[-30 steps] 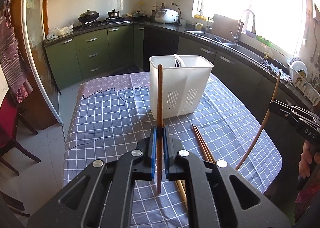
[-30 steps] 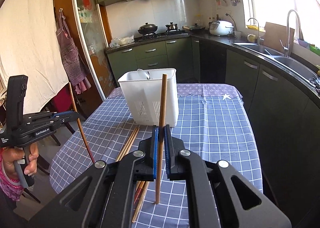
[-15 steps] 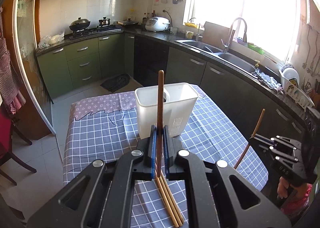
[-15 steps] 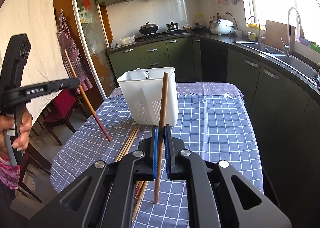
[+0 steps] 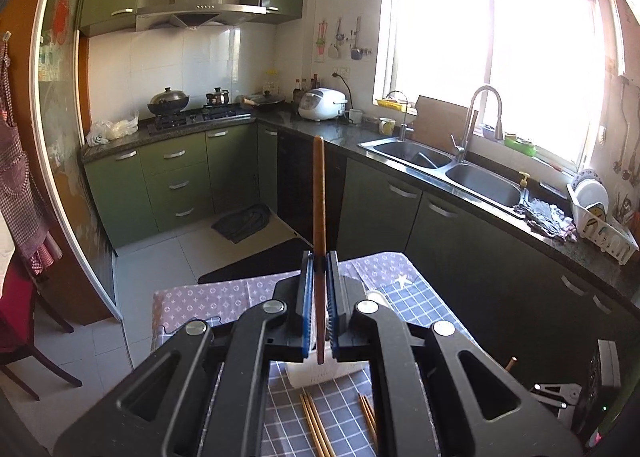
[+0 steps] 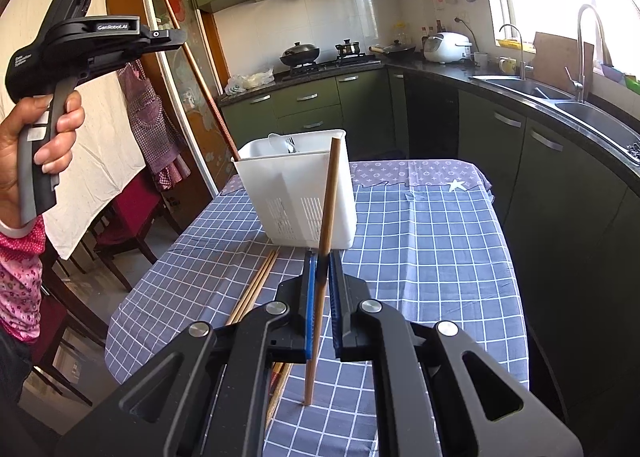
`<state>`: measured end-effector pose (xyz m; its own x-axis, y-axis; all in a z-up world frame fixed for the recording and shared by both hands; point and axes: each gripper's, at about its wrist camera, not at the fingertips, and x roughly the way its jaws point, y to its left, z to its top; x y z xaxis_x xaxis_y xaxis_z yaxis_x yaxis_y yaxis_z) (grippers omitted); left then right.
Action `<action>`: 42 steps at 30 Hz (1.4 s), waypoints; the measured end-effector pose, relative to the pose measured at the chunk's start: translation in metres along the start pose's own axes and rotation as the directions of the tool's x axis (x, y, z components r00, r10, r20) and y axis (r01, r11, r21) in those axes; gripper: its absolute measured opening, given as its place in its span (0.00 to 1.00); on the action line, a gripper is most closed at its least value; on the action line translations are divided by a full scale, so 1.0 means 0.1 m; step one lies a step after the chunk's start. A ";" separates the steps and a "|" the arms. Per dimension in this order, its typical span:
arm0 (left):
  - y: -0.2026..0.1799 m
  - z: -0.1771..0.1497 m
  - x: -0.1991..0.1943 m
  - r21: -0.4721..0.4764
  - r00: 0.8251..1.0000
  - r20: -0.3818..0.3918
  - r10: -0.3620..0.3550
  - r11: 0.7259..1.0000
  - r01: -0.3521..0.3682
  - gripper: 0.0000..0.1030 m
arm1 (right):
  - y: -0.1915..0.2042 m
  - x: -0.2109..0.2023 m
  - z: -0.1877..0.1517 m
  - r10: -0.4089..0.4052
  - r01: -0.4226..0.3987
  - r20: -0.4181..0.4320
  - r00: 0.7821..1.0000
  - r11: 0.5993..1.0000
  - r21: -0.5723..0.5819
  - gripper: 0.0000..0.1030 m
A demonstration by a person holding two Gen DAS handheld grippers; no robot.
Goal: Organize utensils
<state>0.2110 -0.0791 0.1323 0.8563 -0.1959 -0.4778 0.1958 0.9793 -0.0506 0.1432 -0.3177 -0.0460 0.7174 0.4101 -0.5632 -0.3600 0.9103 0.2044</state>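
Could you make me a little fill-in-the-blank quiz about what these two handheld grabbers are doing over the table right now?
1. Each gripper is shut on a single wooden ____.
2. The left gripper holds its stick with the lower tip inside the ____ utensil holder.
3. The right gripper holds its stick with the bottom tip near the ____ tablecloth.
4. More loose sticks lie flat on the table, ____ the holder.

Missing words: chopstick; white; checked; outside
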 end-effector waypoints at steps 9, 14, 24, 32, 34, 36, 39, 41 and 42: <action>0.03 -0.09 0.44 0.000 0.998 -0.051 0.038 0.999 -0.038 0.06 | -0.04 0.02 0.00 0.008 -0.008 -0.003 1.000 1.000 0.009 0.08; 0.10 -0.34 0.71 -0.009 0.989 -0.145 0.016 1.000 -0.017 0.23 | -0.03 0.03 0.07 0.006 -0.006 -0.002 1.000 1.000 0.011 0.07; 0.26 -0.58 0.48 -0.039 0.991 -0.132 -0.015 0.999 0.010 0.25 | 0.06 -0.11 0.68 -0.001 0.001 0.083 0.997 1.000 0.000 0.05; 0.31 -0.81 0.20 -0.032 0.987 -0.151 -0.051 0.998 0.047 0.27 | -0.48 1.14 0.70 -0.009 0.075 -0.332 0.943 0.980 0.186 0.31; 0.33 -0.85 0.17 -0.039 0.986 -0.152 -0.063 0.998 0.058 0.27 | -0.62 1.44 0.56 -0.001 0.106 -0.417 0.909 0.968 0.228 0.30; 0.34 -0.89 0.13 -0.040 0.985 -0.153 -0.076 0.997 0.071 0.27 | -0.68 1.62 0.47 -0.005 0.137 -0.456 0.890 0.957 0.256 0.26; 0.34 -0.93 0.10 -0.042 0.984 -0.153 -0.094 0.995 0.088 0.28 | -0.73 1.77 0.42 0.006 0.163 -0.470 0.883 0.933 0.319 0.23; 0.36 -0.96 0.09 -0.044 0.983 -0.154 -0.101 0.994 0.096 0.28 | -0.76 1.86 0.37 0.028 0.176 -0.468 0.883 0.906 0.386 0.23; 0.38 -0.97 0.08 -0.047 0.982 -0.155 -0.105 0.994 0.099 0.29 | -0.76 1.90 0.33 0.042 0.182 -0.472 0.881 0.890 0.419 0.23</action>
<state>0.1788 -0.0388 0.0411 0.7467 -0.2879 -0.5997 0.2574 0.9563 -0.1386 0.3270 -0.3075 -0.1419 0.3349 0.3731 -0.8653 0.0604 0.9079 0.4148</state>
